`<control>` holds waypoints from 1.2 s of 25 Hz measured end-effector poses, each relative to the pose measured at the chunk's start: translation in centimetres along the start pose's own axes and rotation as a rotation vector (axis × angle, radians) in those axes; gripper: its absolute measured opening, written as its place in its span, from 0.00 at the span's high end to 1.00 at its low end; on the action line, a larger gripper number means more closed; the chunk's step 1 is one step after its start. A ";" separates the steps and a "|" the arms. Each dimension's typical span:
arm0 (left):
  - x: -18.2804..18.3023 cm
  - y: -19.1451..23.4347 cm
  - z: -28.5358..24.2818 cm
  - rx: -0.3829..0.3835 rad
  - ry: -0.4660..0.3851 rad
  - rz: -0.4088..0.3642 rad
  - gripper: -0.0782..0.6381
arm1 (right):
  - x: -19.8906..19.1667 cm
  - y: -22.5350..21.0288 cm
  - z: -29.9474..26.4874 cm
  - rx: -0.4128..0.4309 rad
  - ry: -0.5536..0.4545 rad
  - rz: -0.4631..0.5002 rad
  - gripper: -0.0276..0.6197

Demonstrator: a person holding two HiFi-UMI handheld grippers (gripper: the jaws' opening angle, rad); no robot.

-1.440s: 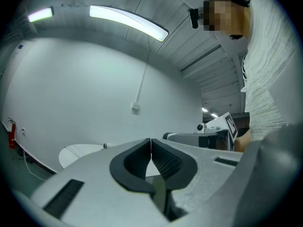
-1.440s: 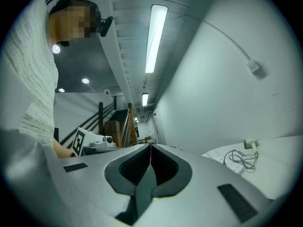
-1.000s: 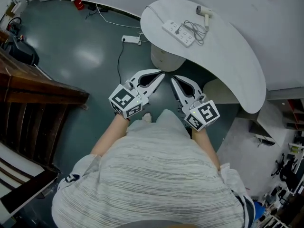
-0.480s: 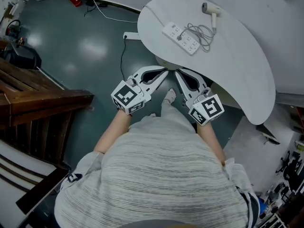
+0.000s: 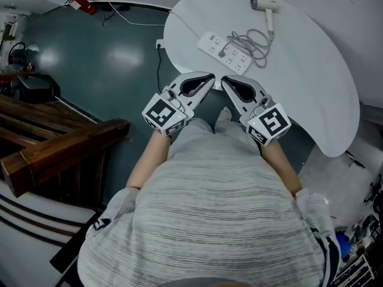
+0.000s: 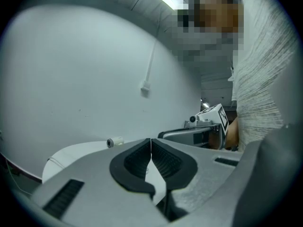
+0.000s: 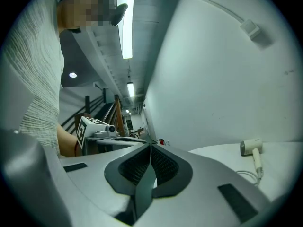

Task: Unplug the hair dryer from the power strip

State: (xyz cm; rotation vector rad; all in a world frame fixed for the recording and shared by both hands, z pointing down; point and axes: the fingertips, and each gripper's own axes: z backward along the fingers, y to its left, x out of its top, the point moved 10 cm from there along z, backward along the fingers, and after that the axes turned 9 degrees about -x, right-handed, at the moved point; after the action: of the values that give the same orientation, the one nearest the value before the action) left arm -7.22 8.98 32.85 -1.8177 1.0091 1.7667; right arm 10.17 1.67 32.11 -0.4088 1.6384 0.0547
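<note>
Approach step: left gripper (image 5: 209, 76), right gripper (image 5: 225, 80) hung short of white rectangular power strip (image 5: 225, 48), fingers closed, empty. Next needed grip on plug (image 5: 221, 54) of white hair dryer (image 5: 265, 5).

No words, brand names or numbers are made out in any view. Only coded signs are noted. A black-and-white square marker is carried on each visible face of the marker cube (image 5: 163, 113) on the left tool (image 5: 210, 77). The same is recorded for the marker cube (image 5: 269, 123) on the right tool (image 5: 225, 80). The patterns are blocky and are not read as letters or digits. A small dark mark is seen on the person's sleeve (image 5: 100, 223), too small to be read. Any print on the power strip (image 5: 224, 48), hair dryer (image 5: 264, 5) and red fire extinguisher (image 5: 81, 0) is too small to be resolved.
</note>
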 end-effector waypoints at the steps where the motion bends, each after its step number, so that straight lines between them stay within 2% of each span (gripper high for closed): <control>1: 0.0 0.6 -0.3 -0.009 0.015 -0.002 0.88 | -0.1 -0.5 -0.3 -0.004 0.006 -0.002 0.92; 7: -1.2 4.5 -2.3 -0.092 0.100 -0.002 0.88 | -1.1 -3.0 -2.3 -0.079 0.031 -0.026 0.92; 11: -2.5 7.9 -3.1 -0.191 0.158 0.008 0.88 | -2.2 -3.9 -4.3 -0.170 0.042 -0.055 0.91; 15: -2.6 11.4 -4.3 -0.321 0.207 0.020 0.88 | -2.4 -4.3 -5.9 -0.293 0.086 -0.075 0.91; 18: -2.9 13.8 -5.2 -0.400 0.265 -0.017 0.88 | -3.2 -4.8 -6.9 -0.371 0.126 -0.070 0.91; 21: -3.7 16.1 -6.2 -0.477 0.348 -0.110 0.87 | -4.5 -5.4 -7.8 -0.416 0.166 -0.082 0.91; 24: -4.8 18.2 -7.3 -0.533 0.427 -0.195 0.73 | -5.9 -5.8 -8.5 -0.440 0.217 -0.080 0.91; 26: -5.5 19.2 -8.2 -0.561 0.484 -0.246 0.58 | -6.8 -6.3 -9.0 -0.450 0.254 -0.065 0.90; 29: -6.8 19.6 -9.5 -0.618 0.593 -0.358 0.41 | -8.1 -6.9 -9.7 -0.452 0.293 -0.070 0.75; 30: -7.3 19.5 -9.8 -0.637 0.629 -0.397 0.38 | -8.4 -7.0 -10.0 -0.451 0.303 -0.073 0.75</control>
State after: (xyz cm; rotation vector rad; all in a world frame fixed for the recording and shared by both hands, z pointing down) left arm -14.37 -9.39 44.78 -2.8356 0.1991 1.3698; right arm 3.19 -5.72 42.85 -0.8543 1.9072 0.3243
